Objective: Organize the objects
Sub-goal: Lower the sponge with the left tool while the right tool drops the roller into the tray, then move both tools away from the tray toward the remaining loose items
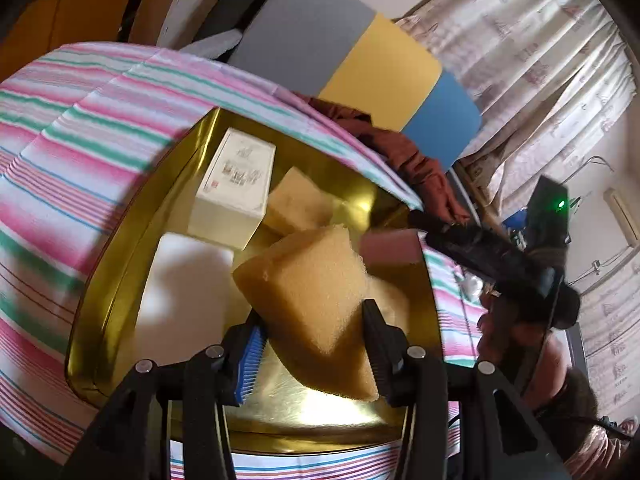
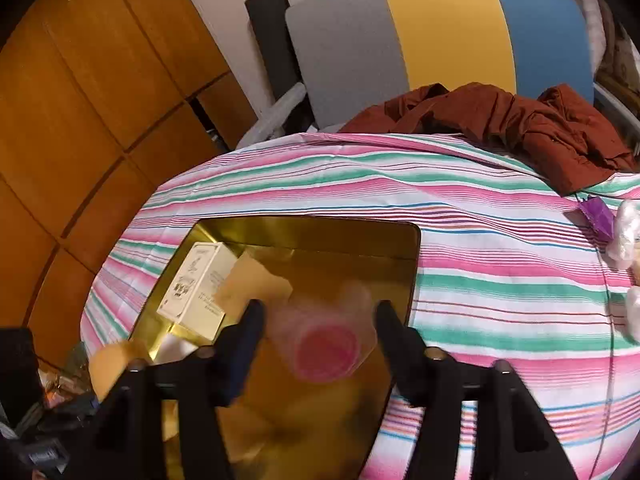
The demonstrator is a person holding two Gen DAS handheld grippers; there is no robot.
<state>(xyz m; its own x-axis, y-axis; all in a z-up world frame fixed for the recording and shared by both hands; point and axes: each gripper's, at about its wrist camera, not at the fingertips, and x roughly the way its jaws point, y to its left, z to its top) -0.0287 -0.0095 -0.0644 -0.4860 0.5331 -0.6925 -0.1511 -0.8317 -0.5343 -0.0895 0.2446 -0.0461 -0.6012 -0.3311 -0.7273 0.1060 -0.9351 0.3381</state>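
Left tool [image 1: 316,344] grips one of two sponges [image 1: 316,292] above one gold tin [image 1: 104,300]; right tool [image 2: 320,316] gapes.

A pink, green and white striped cloth [image 2: 460,216] covers the tabletop. Behind it stands a padded panel in grey, yellow and blue bands [image 2: 436,28], beside orange-brown wooden cabinet doors [image 2: 80,92]. Pale patterned curtains [image 1: 532,60] hang at one side, letting daylight through.

A pink-ended object [image 2: 326,346] between the right gripper's [image 2: 318,322] fingers is too blurred to identify. The box's [image 1: 236,188] print is too small to read.
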